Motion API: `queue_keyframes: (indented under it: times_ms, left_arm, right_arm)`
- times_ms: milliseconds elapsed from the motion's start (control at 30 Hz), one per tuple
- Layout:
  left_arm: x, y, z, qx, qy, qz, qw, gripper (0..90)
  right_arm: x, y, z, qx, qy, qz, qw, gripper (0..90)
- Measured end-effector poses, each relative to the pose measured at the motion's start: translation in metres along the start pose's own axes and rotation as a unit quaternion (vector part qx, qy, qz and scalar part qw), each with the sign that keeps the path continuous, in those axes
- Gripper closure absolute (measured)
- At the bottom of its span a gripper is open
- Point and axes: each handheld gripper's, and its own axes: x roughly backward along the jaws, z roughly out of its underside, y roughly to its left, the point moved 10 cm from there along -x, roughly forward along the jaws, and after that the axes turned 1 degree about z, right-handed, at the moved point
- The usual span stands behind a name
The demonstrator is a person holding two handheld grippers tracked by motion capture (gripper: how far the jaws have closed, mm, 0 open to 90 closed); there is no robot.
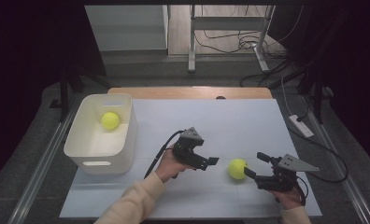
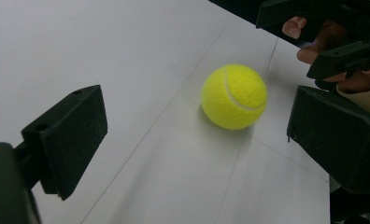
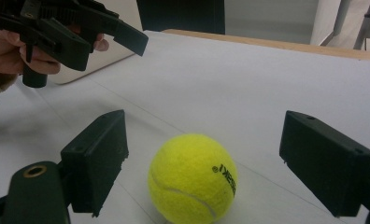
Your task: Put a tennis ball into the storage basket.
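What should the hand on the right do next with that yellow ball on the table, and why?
Probably ease the right gripper a little further forward, then close it. Its jaws stand open on either side of the tennis ball, which rests on the table untouched. A second ball already lies in the white bin, so this one likely follows.
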Motion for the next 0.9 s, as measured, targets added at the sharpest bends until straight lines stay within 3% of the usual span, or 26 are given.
queue_keyframes:
  times_ms: [900]
  left_arm:
    - [-0.030,-0.014,0.001,-0.014,0.025,0.017,0.9994,6.1]
  right_arm:
    - [0.001,0.001,-0.003,0.000,-0.005,-0.001,1.0000,15.4]
